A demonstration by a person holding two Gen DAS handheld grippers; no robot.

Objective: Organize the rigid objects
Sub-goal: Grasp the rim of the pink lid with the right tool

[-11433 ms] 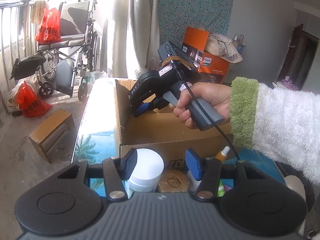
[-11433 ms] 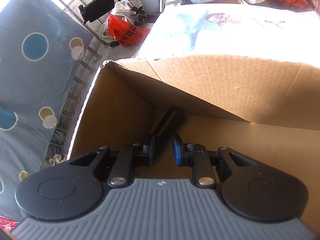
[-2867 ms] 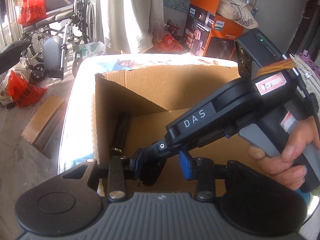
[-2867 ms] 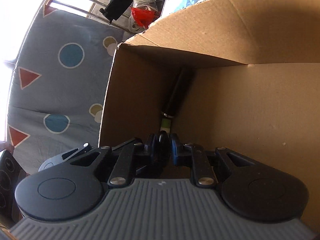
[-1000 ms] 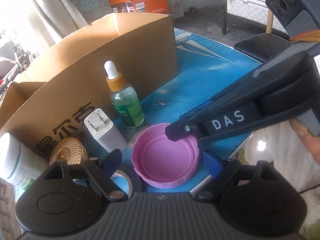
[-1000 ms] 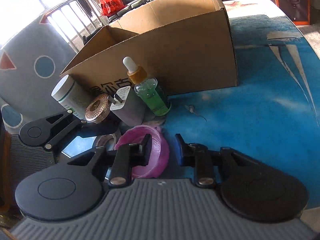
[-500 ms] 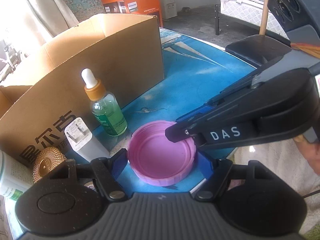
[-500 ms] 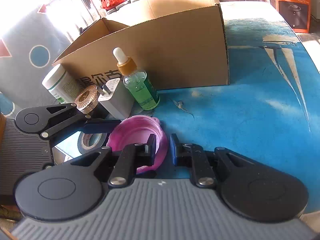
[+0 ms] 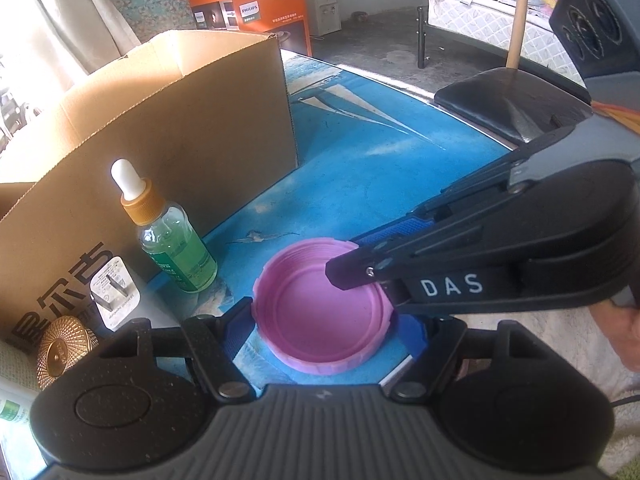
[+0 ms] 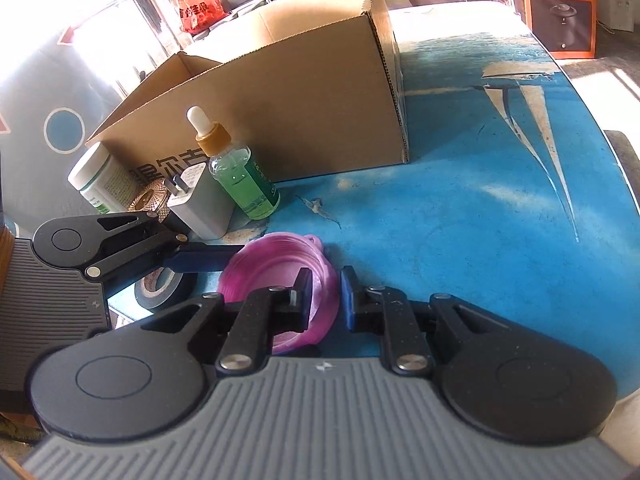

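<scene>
While the pink lid [image 9: 320,312] lies open side up near the blue tabletop's [image 9: 360,152] front edge, the right tool [image 10: 326,292] clamps its near rim. The left tool [image 9: 328,326] straddles the whole lid, its jaws having just narrowed, seemingly touching its sides. Behind stands the cardboard box [image 10: 304,92], the likely destination, in a cluttered, sunlit room.
</scene>
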